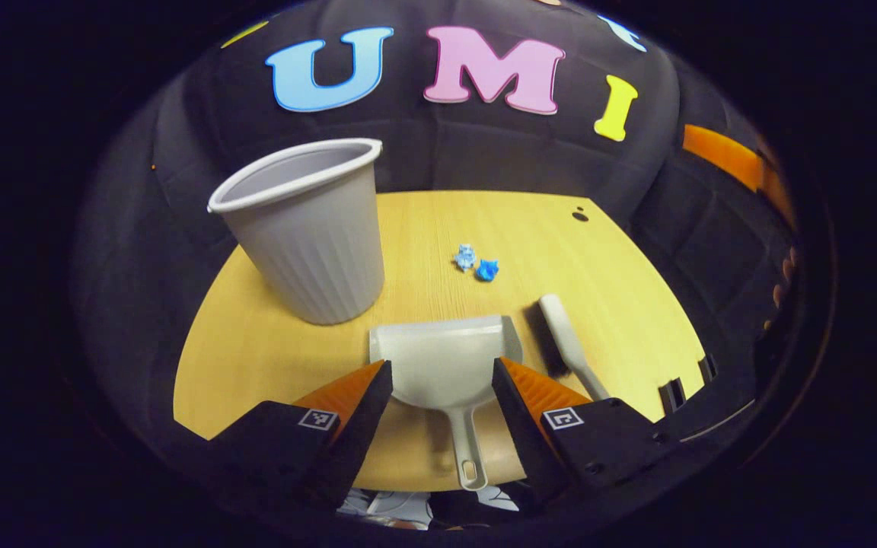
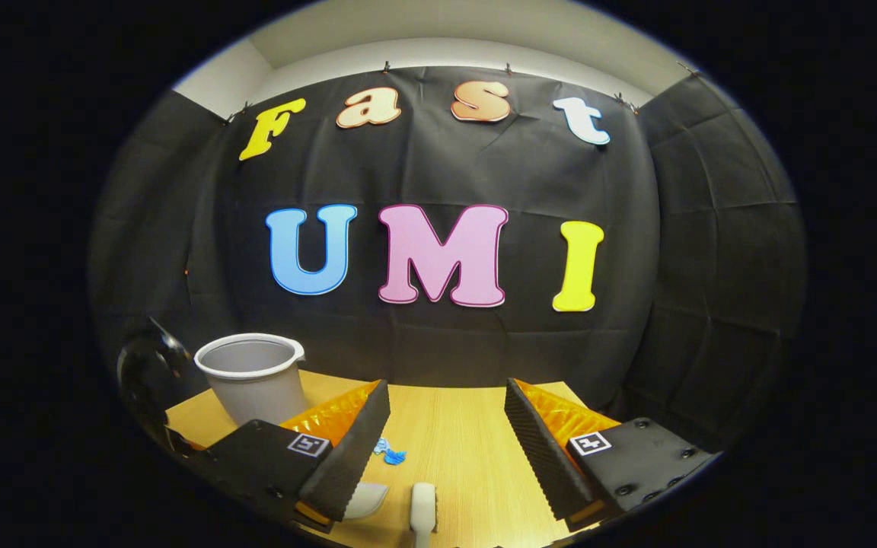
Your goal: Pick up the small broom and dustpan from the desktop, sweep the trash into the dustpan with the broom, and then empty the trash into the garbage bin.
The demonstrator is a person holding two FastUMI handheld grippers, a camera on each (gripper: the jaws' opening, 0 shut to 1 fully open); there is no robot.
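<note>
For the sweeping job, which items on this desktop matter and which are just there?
Belong to the job:
dustpan
small broom
blue trash scraps
grey garbage bin

Just there:
dark dot near the far edge of the wooden desktop

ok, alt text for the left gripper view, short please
The left gripper hovers with jaws open over a grey dustpan lying on a wooden desktop, handle toward the camera. A small broom lies just right of the dustpan, two blue scraps of trash sit beyond them, and a grey ribbed garbage bin stands at the left.
</note>
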